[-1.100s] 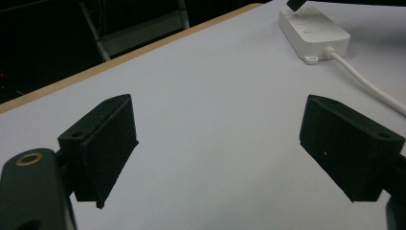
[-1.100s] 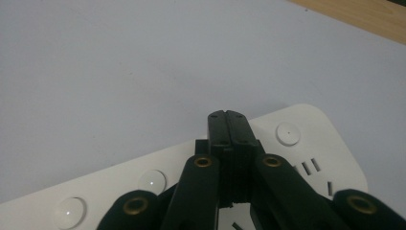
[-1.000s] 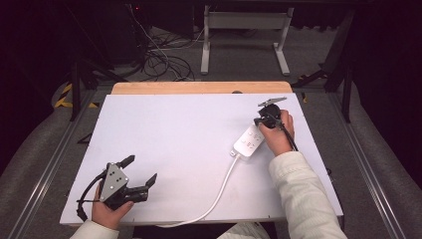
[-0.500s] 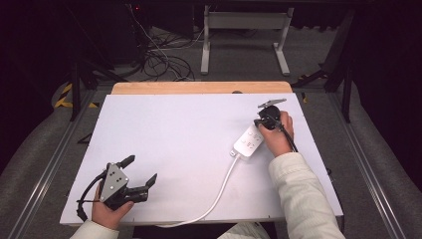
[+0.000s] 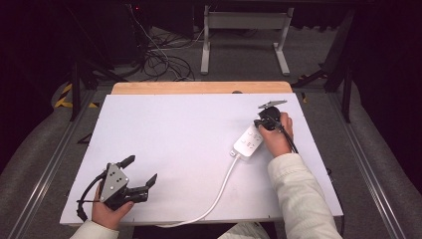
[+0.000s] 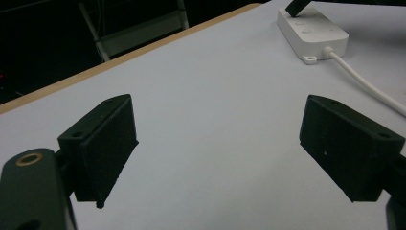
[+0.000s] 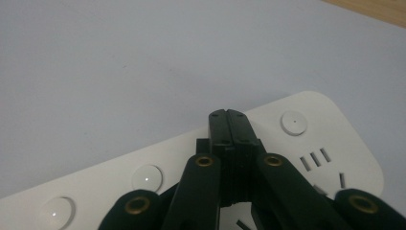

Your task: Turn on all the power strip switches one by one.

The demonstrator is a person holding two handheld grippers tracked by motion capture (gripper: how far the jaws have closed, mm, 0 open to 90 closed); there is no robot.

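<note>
A white power strip (image 5: 247, 142) lies on the right part of the white table (image 5: 184, 129), and its white cable (image 5: 219, 191) curves toward the front edge. My right gripper (image 5: 258, 124) is shut, empty, with its tips over the strip's far end. In the right gripper view the shut jaws (image 7: 227, 116) lie above the power strip (image 7: 335, 139), between two round buttons. My left gripper (image 5: 139, 170) rests open near the front left corner, holding nothing. The left gripper view has its jaws (image 6: 218, 139) wide apart over bare table, with the power strip (image 6: 313, 29) far ahead.
A wooden strip (image 5: 199, 88) runs along the table's far edge. Beyond it, a metal stand (image 5: 244, 37) and tangled cables (image 5: 164, 62) sit on the floor. A sleeve (image 5: 303, 199) reaches in from the front right.
</note>
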